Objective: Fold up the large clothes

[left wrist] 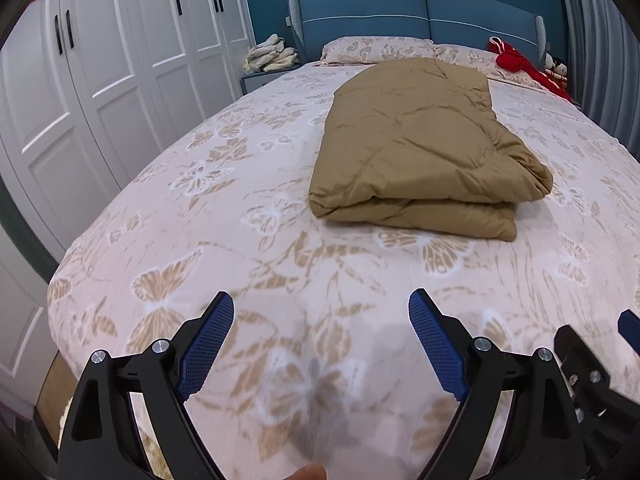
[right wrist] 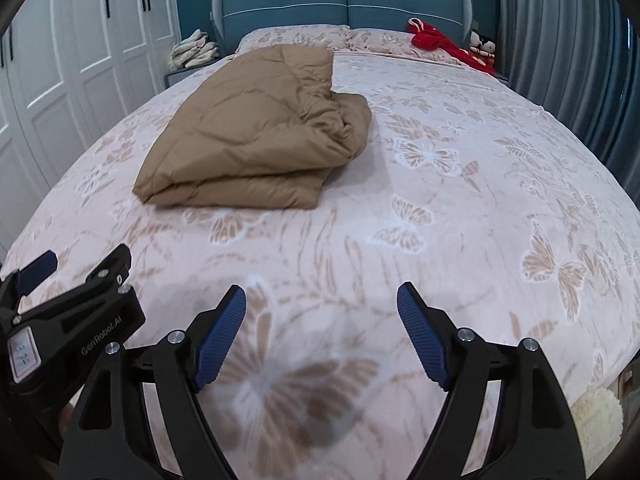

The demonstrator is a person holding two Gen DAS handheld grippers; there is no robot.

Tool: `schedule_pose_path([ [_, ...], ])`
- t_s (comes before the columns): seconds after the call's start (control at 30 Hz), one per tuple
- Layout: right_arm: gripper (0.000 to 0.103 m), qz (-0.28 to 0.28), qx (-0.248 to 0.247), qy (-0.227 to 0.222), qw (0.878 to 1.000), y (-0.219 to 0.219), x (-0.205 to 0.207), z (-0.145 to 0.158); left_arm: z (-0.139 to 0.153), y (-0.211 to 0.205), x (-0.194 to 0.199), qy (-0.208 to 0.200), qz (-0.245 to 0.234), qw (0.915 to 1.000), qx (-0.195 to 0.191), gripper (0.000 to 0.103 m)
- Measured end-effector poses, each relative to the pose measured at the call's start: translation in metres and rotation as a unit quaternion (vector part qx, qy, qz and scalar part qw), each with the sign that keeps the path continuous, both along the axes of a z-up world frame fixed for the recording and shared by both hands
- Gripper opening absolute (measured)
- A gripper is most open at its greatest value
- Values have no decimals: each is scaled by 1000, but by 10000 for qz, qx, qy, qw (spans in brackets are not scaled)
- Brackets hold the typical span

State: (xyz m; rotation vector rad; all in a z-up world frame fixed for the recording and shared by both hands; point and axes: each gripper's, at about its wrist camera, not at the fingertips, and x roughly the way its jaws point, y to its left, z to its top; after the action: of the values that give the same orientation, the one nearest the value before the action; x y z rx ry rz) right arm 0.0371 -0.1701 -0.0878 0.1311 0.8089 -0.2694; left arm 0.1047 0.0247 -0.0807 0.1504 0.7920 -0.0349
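A tan quilted garment (left wrist: 420, 148) lies folded in a thick stack on the bed (left wrist: 240, 240). It also shows in the right wrist view (right wrist: 256, 132), left of centre, with one bunched end at its right. My left gripper (left wrist: 321, 304) is open and empty, held over the bedspread well short of the garment. My right gripper (right wrist: 321, 296) is open and empty too, also near the foot of the bed (right wrist: 460, 220). The left gripper's body shows at the lower left of the right wrist view (right wrist: 68, 320).
White wardrobe doors (left wrist: 100, 80) run along the left. A blue headboard (left wrist: 420, 12) and patterned pillows (left wrist: 376, 50) are at the far end. Red clothing (left wrist: 520, 60) and small dolls lie at the far right. A bedside table holds pale bundled cloth (left wrist: 272, 54). Grey curtains (right wrist: 560, 40) hang at right.
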Motion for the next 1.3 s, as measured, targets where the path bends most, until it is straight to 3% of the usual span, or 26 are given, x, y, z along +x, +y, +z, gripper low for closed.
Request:
schedule_pose_path([
  [0.77, 76, -128, 110, 46, 9998, 4, -19, 13, 8, 6, -18, 251, 122, 9994, -209, 88],
  [1.3, 76, -111, 105, 39, 9999, 7, -21, 18, 15, 7, -20, 166, 171, 9997, -34, 88],
])
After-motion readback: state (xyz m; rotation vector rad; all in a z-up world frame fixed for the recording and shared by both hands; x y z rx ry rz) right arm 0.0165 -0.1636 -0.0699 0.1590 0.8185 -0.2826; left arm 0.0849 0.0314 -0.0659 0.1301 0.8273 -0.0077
